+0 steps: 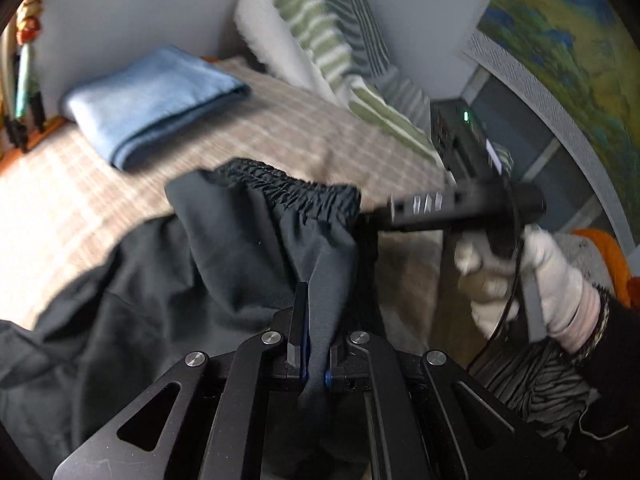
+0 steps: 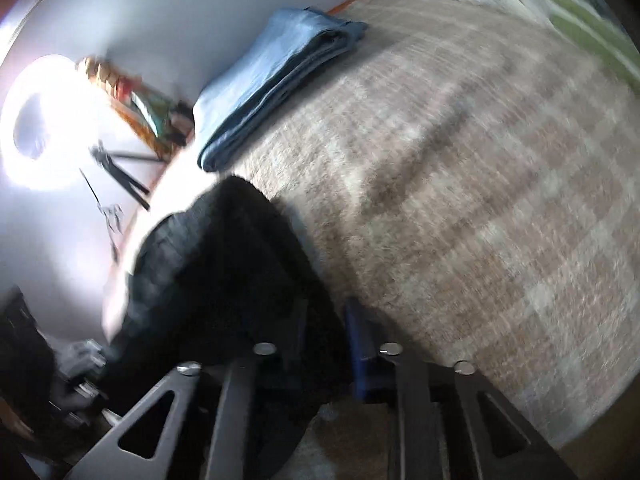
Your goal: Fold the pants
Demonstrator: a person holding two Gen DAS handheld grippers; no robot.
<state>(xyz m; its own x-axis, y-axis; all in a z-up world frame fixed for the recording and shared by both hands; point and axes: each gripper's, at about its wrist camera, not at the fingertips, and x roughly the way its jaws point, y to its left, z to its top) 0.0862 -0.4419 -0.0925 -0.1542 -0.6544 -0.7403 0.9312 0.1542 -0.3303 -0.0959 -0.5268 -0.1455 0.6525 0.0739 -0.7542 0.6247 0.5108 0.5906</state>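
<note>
**Ana:** So, on the left wrist view, what did the pants (image 1: 248, 240) look like?

**Ben:** Dark charcoal, soft and matte, with a gathered elastic waistband (image 1: 292, 190) bunched into fine ridges. They were lifted at the waist and draped down over the near edge of the checked beige bedspread (image 1: 280, 128). The left gripper (image 1: 318, 344) had its jaws closed tight on a fold of the dark fabric just below the waistband, the cloth running down between the blue pads.

**Ana:** And the other tool in that view?

**Ben:** The right gripper (image 1: 384, 210) reached in from the right, held by a gloved hand (image 1: 532, 284), its tip at the far end of the waistband. A folded blue cloth (image 1: 156, 100) lay behind on the bed, well apart from the pants, and a green striped blanket (image 1: 340, 40) was heaped near the wall.

**Ana:** And the right wrist view?

**Ben:** Blurred. The pants (image 2: 224, 272) showed as a black mass rising from the bed's left edge. The right gripper (image 2: 326, 320) had its jaws nearly together, with dark fabric between the fingers; whether the pads actually pressed it, he could not tell. The blue cloth (image 2: 272, 76) sat further up the bedspread (image 2: 480, 200).
</note>
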